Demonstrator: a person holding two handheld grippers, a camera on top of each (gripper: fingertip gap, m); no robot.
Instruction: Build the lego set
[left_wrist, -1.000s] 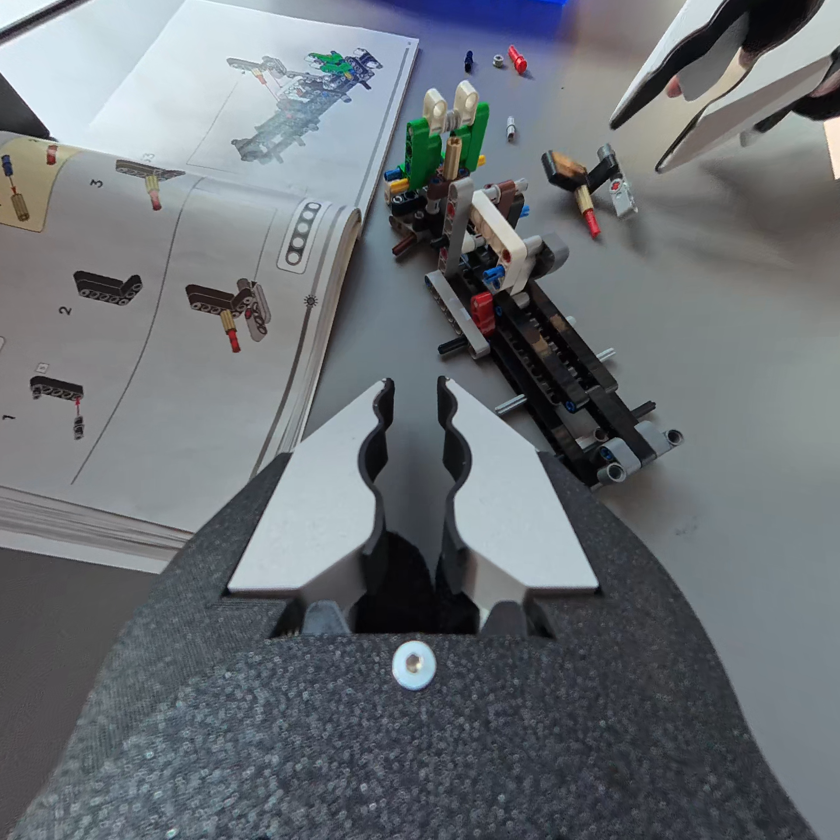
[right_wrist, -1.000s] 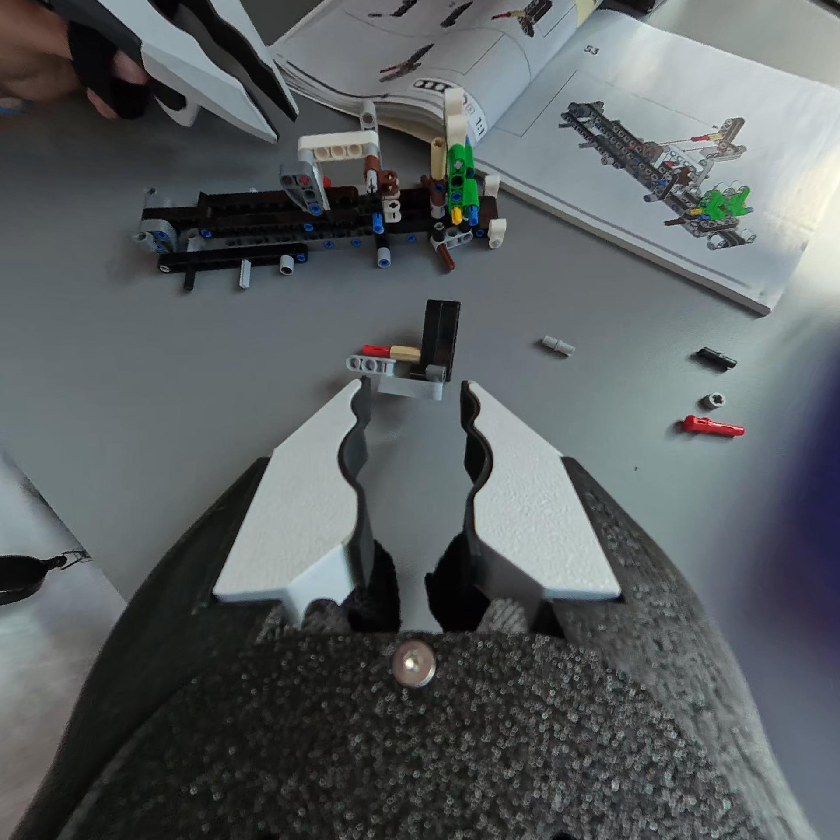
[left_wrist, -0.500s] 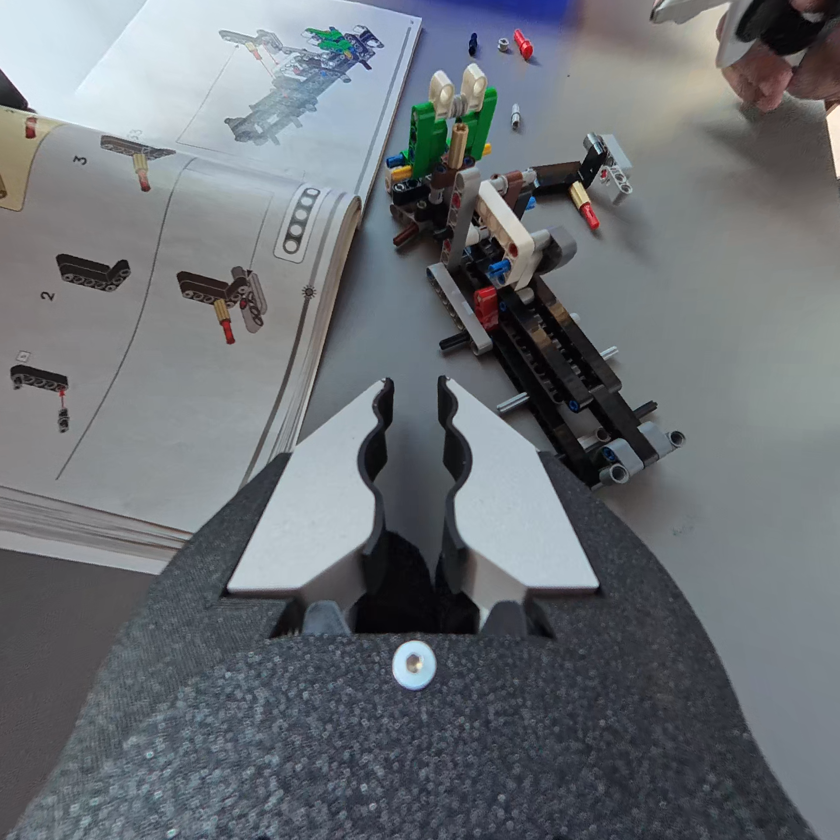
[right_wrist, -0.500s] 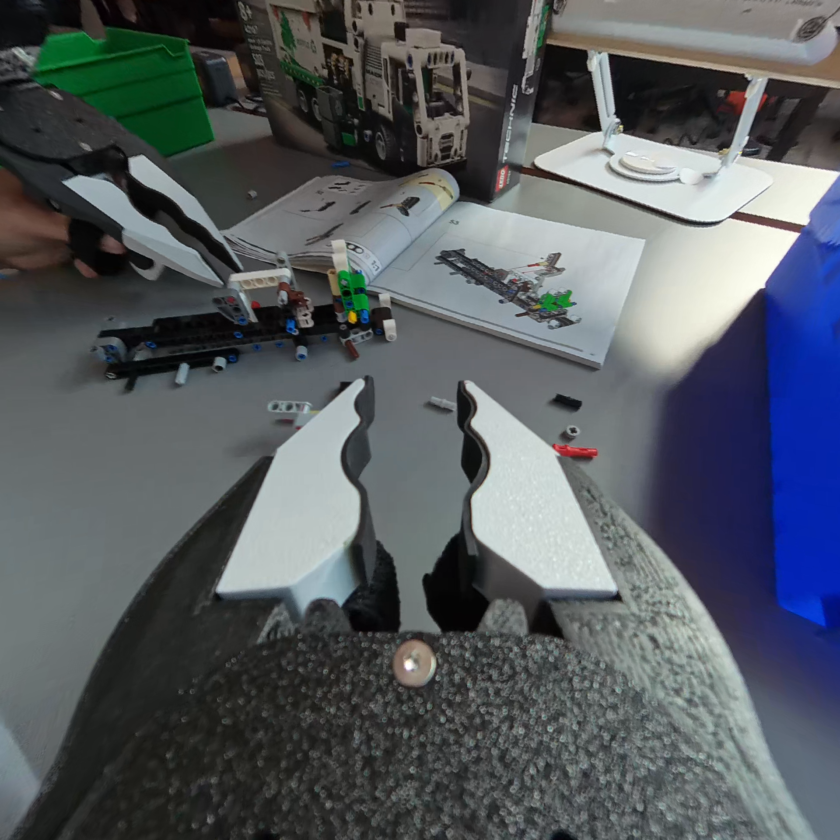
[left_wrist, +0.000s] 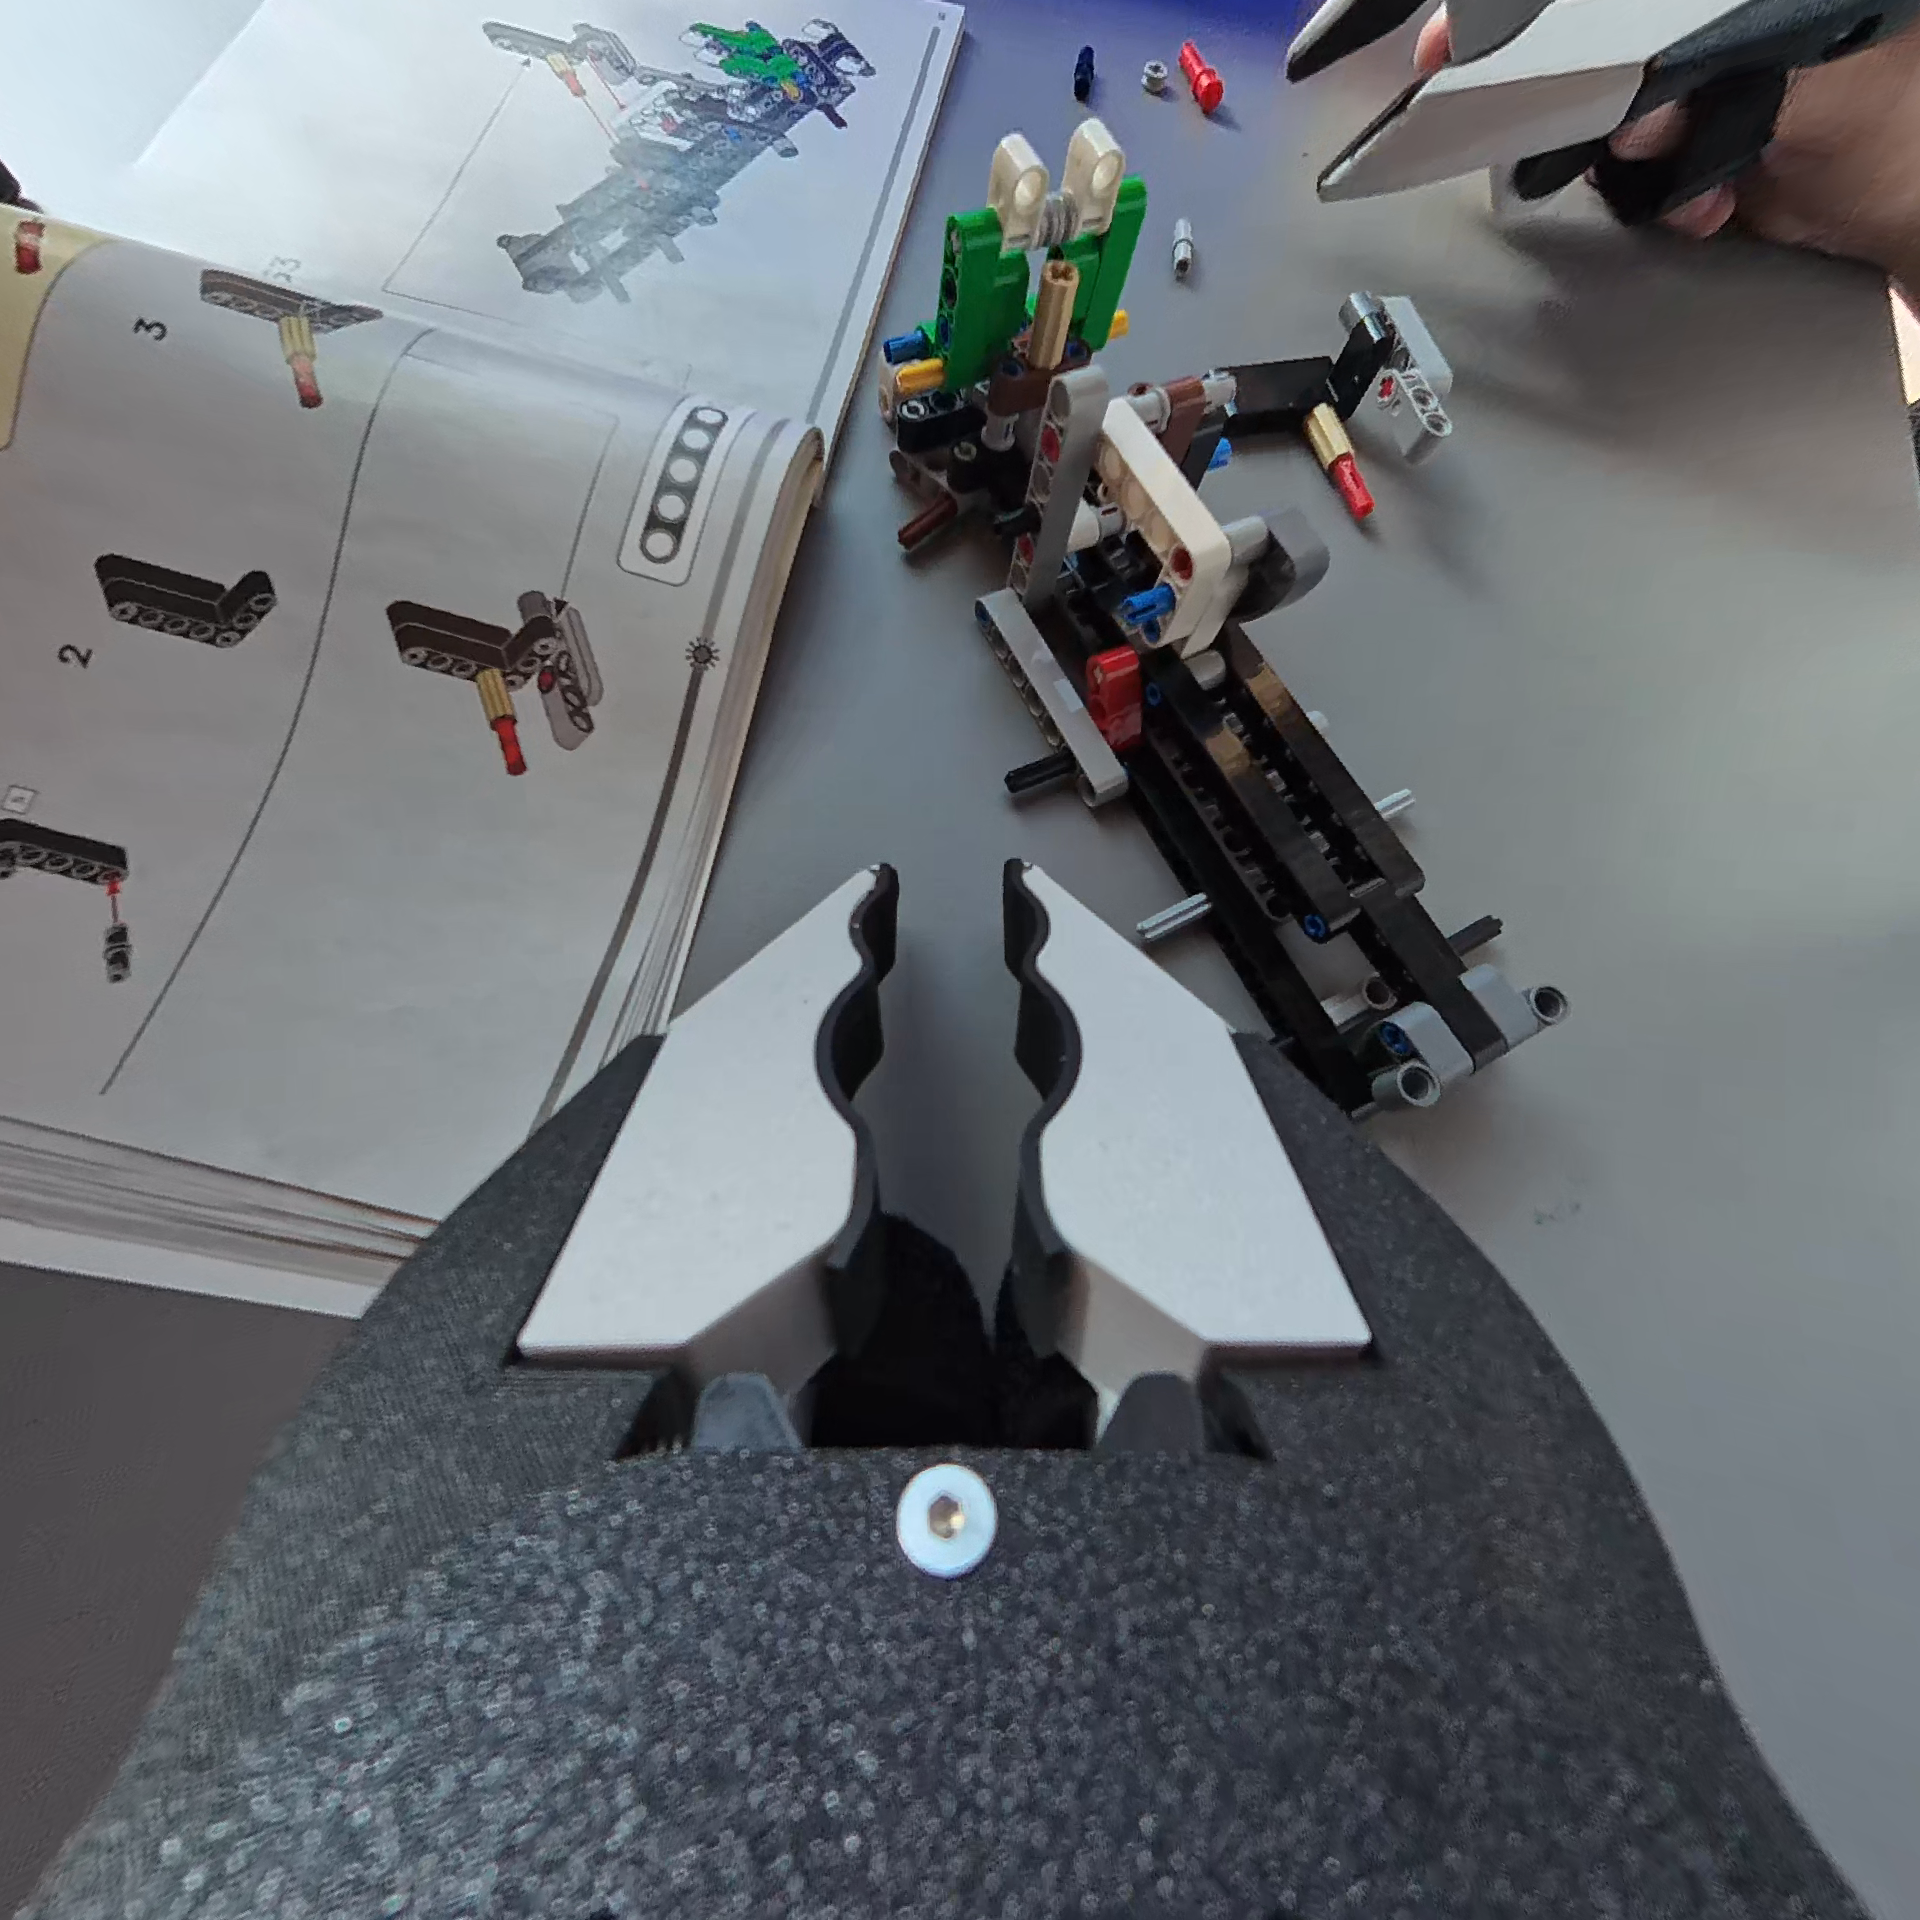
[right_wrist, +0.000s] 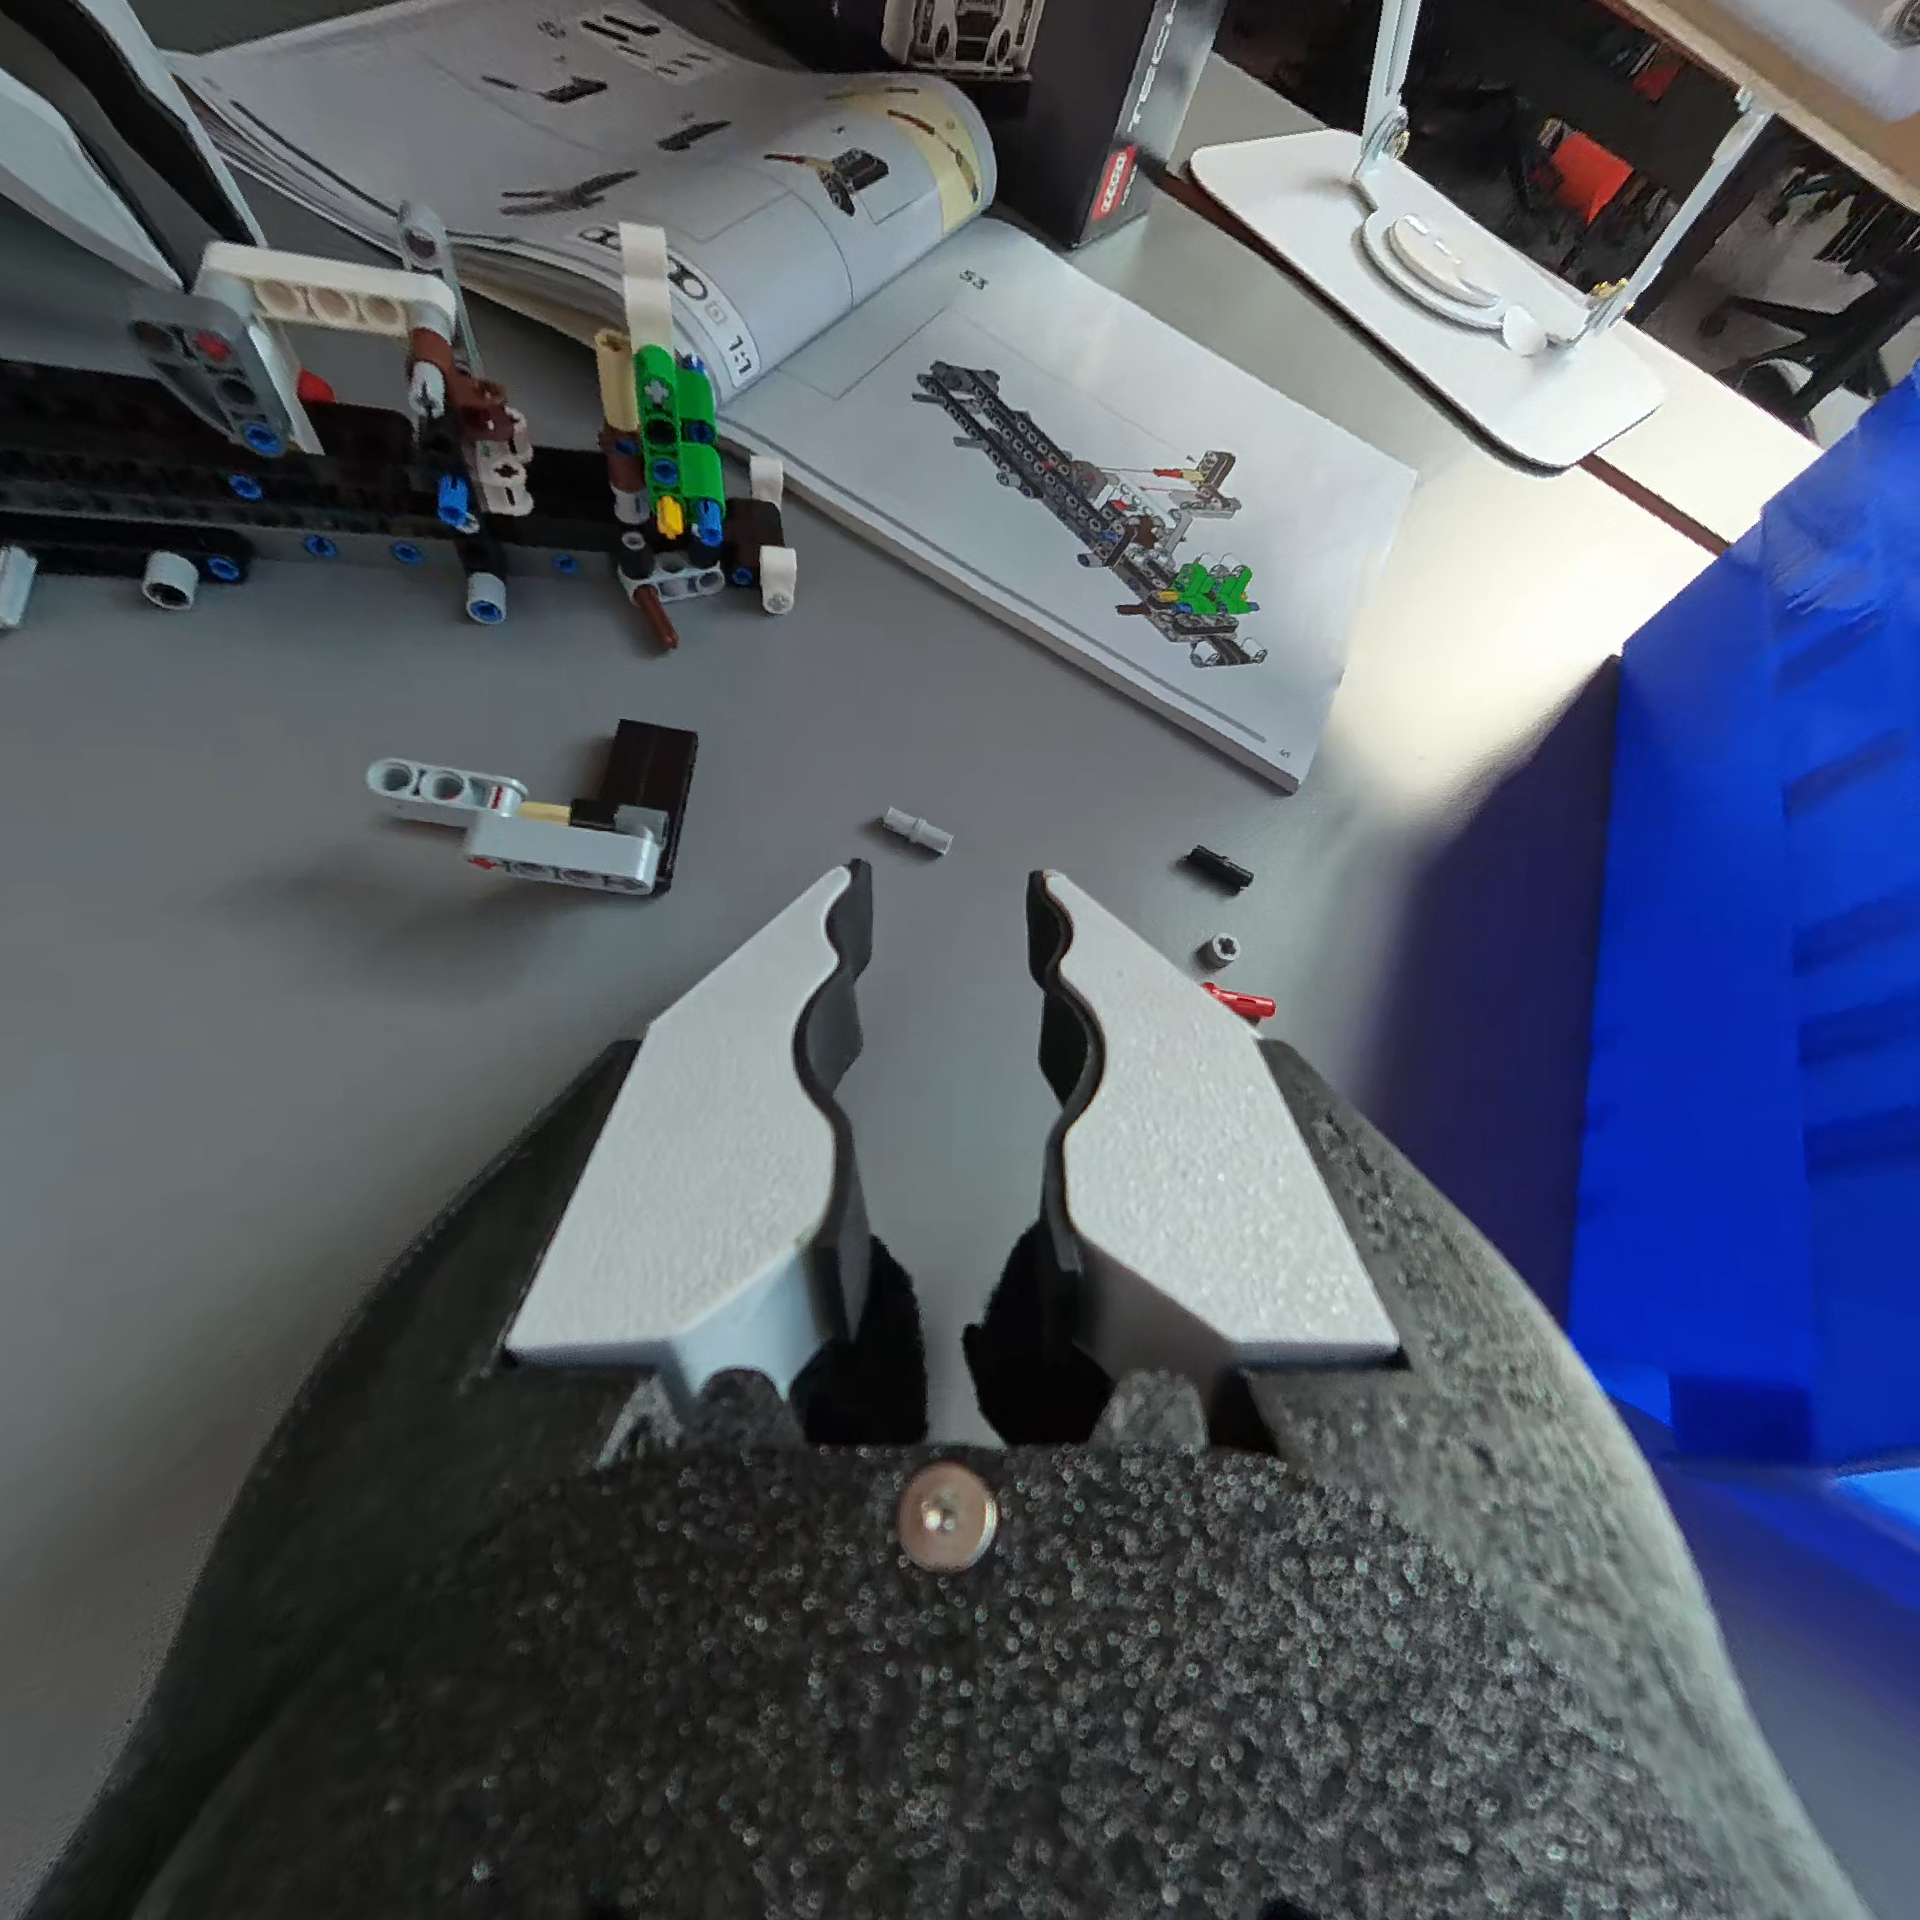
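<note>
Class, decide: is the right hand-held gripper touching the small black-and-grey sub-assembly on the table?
Apart. The right wrist view shows bare table between the right hand-held gripper and the sub-assembly.

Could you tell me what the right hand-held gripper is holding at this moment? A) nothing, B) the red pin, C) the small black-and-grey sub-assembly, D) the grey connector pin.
A: the right hand-held gripper is open with only bare table between its fingers, and the sub-assembly lies apart on the table.

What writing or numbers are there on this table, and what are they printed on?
I don't quote writing; here is what bears it.
Instruction booklet: step numbers beside part drawings, and a page number.
Black box: a brand logo and lettering on its side.
Lego build: no writing to be seen.
</note>
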